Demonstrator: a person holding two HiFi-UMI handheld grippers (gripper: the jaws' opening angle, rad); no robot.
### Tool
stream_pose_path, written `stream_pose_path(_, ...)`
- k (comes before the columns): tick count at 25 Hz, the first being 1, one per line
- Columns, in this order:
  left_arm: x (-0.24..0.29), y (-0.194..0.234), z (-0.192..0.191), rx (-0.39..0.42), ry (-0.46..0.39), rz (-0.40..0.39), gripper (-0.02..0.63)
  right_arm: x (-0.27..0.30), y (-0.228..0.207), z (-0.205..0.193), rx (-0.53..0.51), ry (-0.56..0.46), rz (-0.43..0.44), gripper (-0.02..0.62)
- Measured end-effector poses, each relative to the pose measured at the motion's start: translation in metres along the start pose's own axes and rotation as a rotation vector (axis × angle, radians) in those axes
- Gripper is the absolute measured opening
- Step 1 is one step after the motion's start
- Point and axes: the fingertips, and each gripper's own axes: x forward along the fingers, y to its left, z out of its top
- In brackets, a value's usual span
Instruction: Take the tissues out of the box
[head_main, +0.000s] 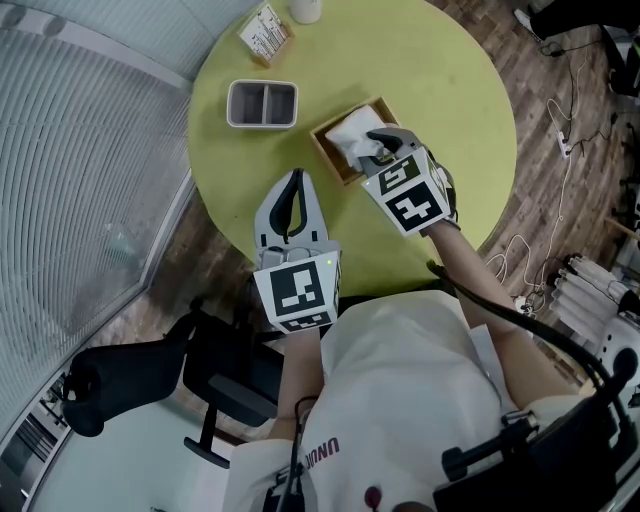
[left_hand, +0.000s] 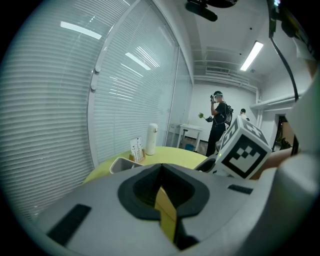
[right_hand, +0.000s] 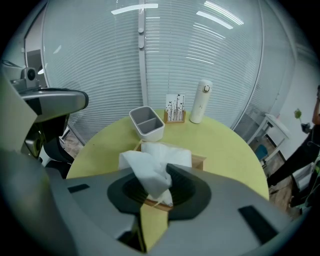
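Over on the left, holding the left gripper (head_main: 296, 180) by the near edge of the round yellow-green table (head_main: 440, 80), jaws pressed together on nothing. Past the grey two-compartment plastic tray (head_main: 262, 104) and on to the right gripper (head_main: 385, 143), pinching a crumpled white tissue (right_hand: 150, 170) just above the open wooden tissue box (head_main: 328, 150) at mid-table, with more white tissue packed inside.

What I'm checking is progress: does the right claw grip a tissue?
Yes, the right claw pinches a white tissue above the wooden box.
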Motion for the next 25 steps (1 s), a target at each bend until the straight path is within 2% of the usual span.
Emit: stream_pose_path(25, -0.009, -0.006, 0.006, 0.016, -0.017, 0.007, 0.012, -0.019, -0.004, 0.011, 0.013, -0.068, -0.020, 0.094)
